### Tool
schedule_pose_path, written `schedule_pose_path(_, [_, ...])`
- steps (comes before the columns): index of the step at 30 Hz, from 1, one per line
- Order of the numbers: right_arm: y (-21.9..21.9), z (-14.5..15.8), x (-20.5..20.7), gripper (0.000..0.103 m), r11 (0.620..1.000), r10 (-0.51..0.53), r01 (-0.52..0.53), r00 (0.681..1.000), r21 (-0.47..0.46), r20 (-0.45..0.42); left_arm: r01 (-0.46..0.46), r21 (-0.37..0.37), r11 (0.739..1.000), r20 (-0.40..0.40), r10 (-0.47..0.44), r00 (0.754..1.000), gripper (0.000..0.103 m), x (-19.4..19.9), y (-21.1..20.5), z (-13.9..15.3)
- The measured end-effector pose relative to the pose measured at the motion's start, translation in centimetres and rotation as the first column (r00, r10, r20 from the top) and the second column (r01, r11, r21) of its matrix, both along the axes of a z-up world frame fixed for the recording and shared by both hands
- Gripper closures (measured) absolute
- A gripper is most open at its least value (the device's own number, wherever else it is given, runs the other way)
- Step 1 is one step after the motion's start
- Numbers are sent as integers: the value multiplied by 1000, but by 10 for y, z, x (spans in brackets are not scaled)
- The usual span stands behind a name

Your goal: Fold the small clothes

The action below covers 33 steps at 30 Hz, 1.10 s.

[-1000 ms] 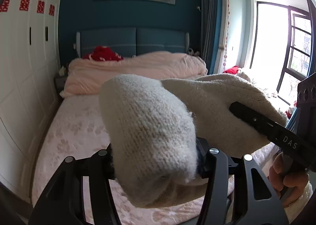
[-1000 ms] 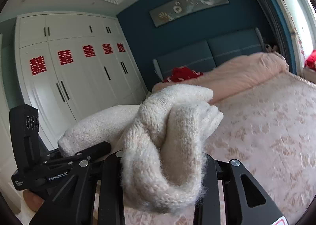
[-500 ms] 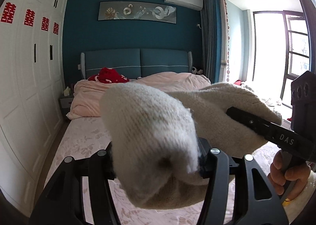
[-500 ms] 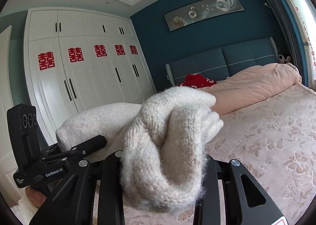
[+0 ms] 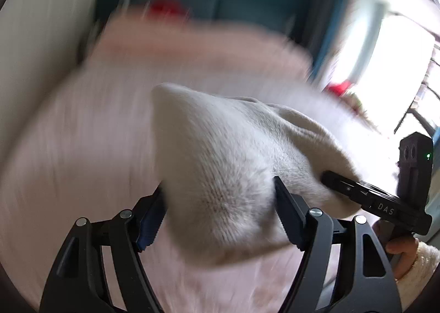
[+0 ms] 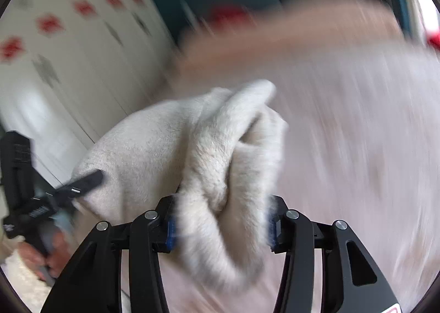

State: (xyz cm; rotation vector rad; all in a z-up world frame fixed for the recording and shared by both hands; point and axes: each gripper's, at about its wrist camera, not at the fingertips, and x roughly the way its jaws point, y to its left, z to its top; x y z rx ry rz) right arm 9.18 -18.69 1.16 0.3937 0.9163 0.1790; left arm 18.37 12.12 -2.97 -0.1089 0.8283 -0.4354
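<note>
A cream knitted garment [image 5: 220,170] is held between both grippers above the pink bed. My left gripper [image 5: 220,211] is shut on one bunched end of it. My right gripper [image 6: 220,219] is shut on the other bunched end [image 6: 217,175]. The right gripper also shows at the right of the left wrist view [image 5: 365,197], and the left gripper at the left of the right wrist view [image 6: 68,189]. The garment hides both sets of fingertips. The background is blurred by motion.
A pink floral bed [image 6: 357,148] lies below with a heaped pink duvet [image 5: 192,46] at the far end. White wardrobes [image 6: 68,65] stand to the left, a bright window [image 5: 398,65] to the right. A teal headboard and red item are behind.
Both grippers have swung quickly downward toward the bed with the garment still held. The view now shows mostly the bed, blurred. The grips have not changed.
</note>
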Motion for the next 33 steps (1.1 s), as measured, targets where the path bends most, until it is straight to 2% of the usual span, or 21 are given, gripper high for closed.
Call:
schedule_pose_path(1, [-5,-18,-5,56,1000,-21,21,998,4,-64,-28,7,1000,-45,28,999,34,-3,5,-20])
schedule_pose_path(2, [-12,-29,-14,55,998,-44,47,996,33,-84,-50,-10,999,-77,49,996,34,-8,13,-35])
schedule_pose_path(3, [-19,-31,-22,54,995,-56,61,997,82,-61,-75,-51,996,-95,70,993,33,-14,22,-41])
schedule_pose_path(5, [-28,-22,-27,48,991,-90,94,995,96,-39,-150,-151,977,-97,136,986,17,-20,42,-37])
schedule_pose_path(8, [-29,-16,-10,32,988,-87,92,995,122,-48,-218,-264,940,-110,195,974,11,-12,56,-30])
schedule_pose_path(9, [-29,-20,-5,24,985,-86,95,994,144,-67,-239,-283,929,-148,203,968,11,-3,56,-31])
schedule_pose_path(12, [-22,-50,15,24,976,-83,118,979,185,-184,-259,-283,923,-240,193,951,11,14,45,-47])
schedule_pose_path(13, [-19,-63,19,33,972,-84,130,970,194,-228,-267,-261,928,-268,196,943,11,19,41,-56])
schedule_pose_path(15, [-20,-68,22,63,943,-76,143,972,300,-224,-245,-256,935,-330,153,931,33,24,27,-73])
schedule_pose_path(16, [-20,-62,23,70,946,-88,151,972,287,-219,-235,-247,940,-343,142,929,40,27,23,-76])
schedule_pose_path(17, [-19,-48,24,72,954,-83,133,978,268,-191,-229,-234,945,-326,146,934,51,26,21,-72])
schedule_pose_path(19, [-17,-18,23,75,970,-52,77,992,230,-116,-185,-248,951,-294,108,950,57,23,21,-55])
schedule_pose_path(22, [-19,9,14,72,984,-5,14,999,177,-50,-155,-251,955,-278,82,957,57,15,22,-45])
schedule_pose_path(23, [-20,2,11,71,987,3,8,998,158,-70,-148,-226,963,-280,81,956,57,13,20,-49])
schedule_pose_path(24, [-19,-19,10,69,992,14,3,990,124,-137,-143,-179,973,-295,85,952,57,12,14,-59])
schedule_pose_path(25, [-20,-37,12,62,996,10,8,981,93,-196,-140,-131,981,-312,93,946,54,13,9,-72])
schedule_pose_path(26, [-22,-53,10,58,995,-6,29,973,94,-232,-138,-116,984,-297,98,950,50,10,7,-81])
schedule_pose_path(28, [-38,-51,-4,55,970,-86,130,974,205,-209,-155,-118,981,-253,121,960,48,2,8,-74])
schedule_pose_path(30, [-43,-33,-11,54,970,-123,161,972,184,-200,-183,-89,979,-205,162,965,49,-9,11,-50])
schedule_pose_path(32, [-39,4,-19,61,982,-145,155,984,105,-101,-184,-38,982,-99,179,979,49,-20,9,-21])
schedule_pose_path(33, [-35,16,-23,80,985,-135,141,989,99,-58,-169,-17,985,-34,168,985,49,-27,5,-3])
